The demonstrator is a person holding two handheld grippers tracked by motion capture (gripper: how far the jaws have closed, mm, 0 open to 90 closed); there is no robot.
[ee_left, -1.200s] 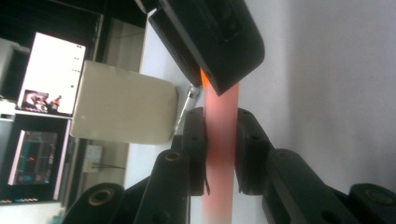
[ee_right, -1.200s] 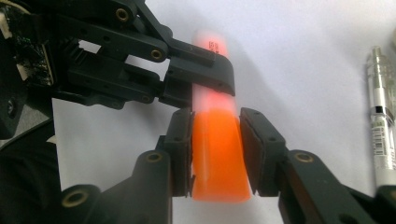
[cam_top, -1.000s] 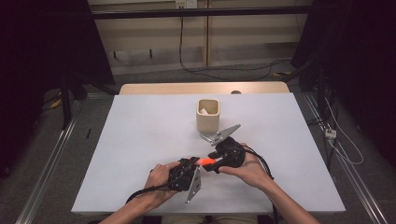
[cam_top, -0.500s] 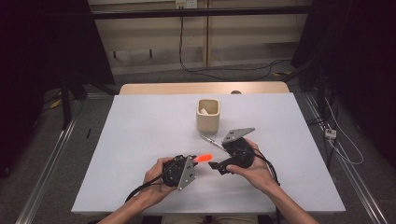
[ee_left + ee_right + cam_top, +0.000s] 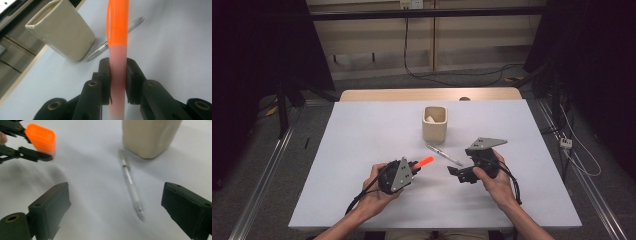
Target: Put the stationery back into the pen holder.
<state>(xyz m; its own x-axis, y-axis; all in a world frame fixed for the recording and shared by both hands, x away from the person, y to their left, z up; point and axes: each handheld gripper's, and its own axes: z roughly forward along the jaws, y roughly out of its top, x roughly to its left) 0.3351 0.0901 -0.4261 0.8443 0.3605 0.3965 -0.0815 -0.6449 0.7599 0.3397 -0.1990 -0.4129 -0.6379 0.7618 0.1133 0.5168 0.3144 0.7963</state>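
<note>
White tabletop [image 5: 362, 150] takes up most of what I see from the high view, with a strip of bare wood along its far edge. Next in size is the cream square cup [image 5: 434, 123], standing upright past the middle of the table with something pale inside that I cannot make out.

My left gripper [image 5: 414, 167] sits near the front edge, left of centre. Its jaws are pinched tight on the orange highlighter [image 5: 425, 161], and in the left gripper view the pale pink barrel runs straight up between the pads to the orange cap [image 5: 118, 22], which points toward the cup.

My right gripper [image 5: 454, 171] is well apart to the right. Its jaws have just been opening and now stand wide with nothing between them; in the right gripper view they frame bare table.

Smallest is the clear pen [image 5: 445, 155], flat on the table between the cup and my grippers, lying at a slant just beside the cup's base.
</note>
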